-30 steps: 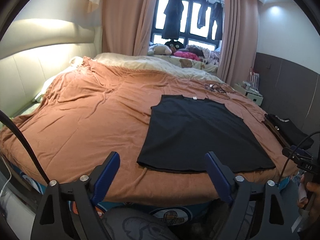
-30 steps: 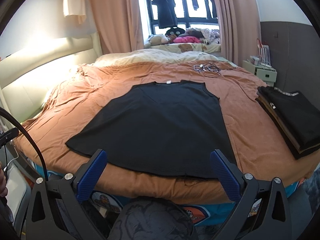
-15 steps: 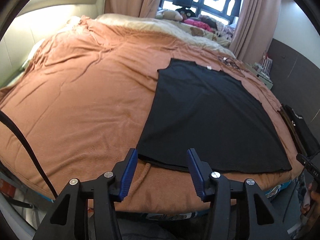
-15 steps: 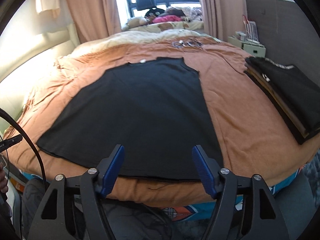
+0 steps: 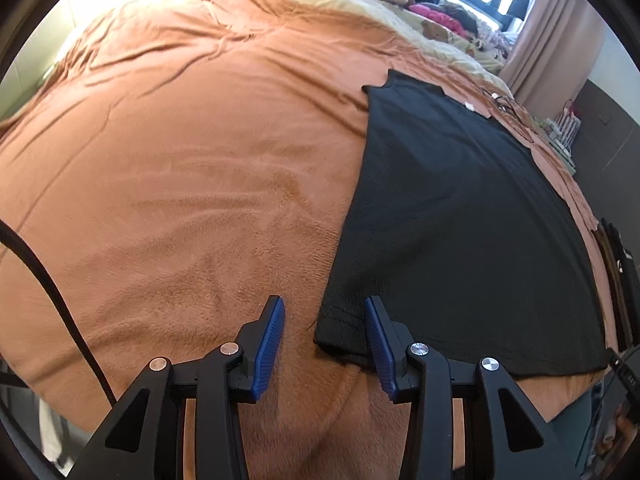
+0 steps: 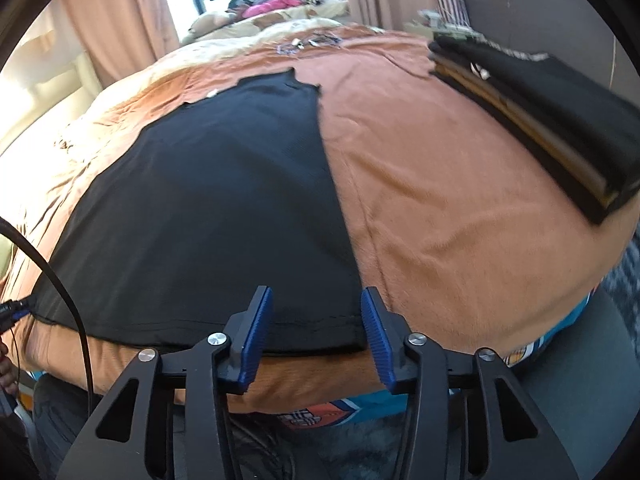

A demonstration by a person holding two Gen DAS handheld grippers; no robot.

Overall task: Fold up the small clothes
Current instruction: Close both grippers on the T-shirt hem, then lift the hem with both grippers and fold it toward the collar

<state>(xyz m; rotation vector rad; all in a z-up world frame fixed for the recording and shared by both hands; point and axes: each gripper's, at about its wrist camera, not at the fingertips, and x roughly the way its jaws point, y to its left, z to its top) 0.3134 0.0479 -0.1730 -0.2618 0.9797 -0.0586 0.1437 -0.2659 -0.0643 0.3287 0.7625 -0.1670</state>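
A black sleeveless shirt (image 5: 460, 216) lies flat on the orange bedspread (image 5: 192, 160), neck toward the window. My left gripper (image 5: 324, 320) is open, its blue fingers straddling the shirt's near left hem corner. In the right wrist view the same shirt (image 6: 224, 200) fills the middle. My right gripper (image 6: 316, 312) is open, its fingers either side of the near right hem corner, just above the bed edge. Neither holds anything.
A stack of folded dark clothes (image 6: 552, 120) sits on the bed's right side. Cables and small items (image 6: 308, 43) lie near the far edge. Plush toys and bedding (image 5: 432, 12) are by the window. A nightstand (image 6: 448, 28) stands at right.
Both grippers have moved forward and down to the shirt's near hem corners. Their jaws have narrowed from wide open but stay open.
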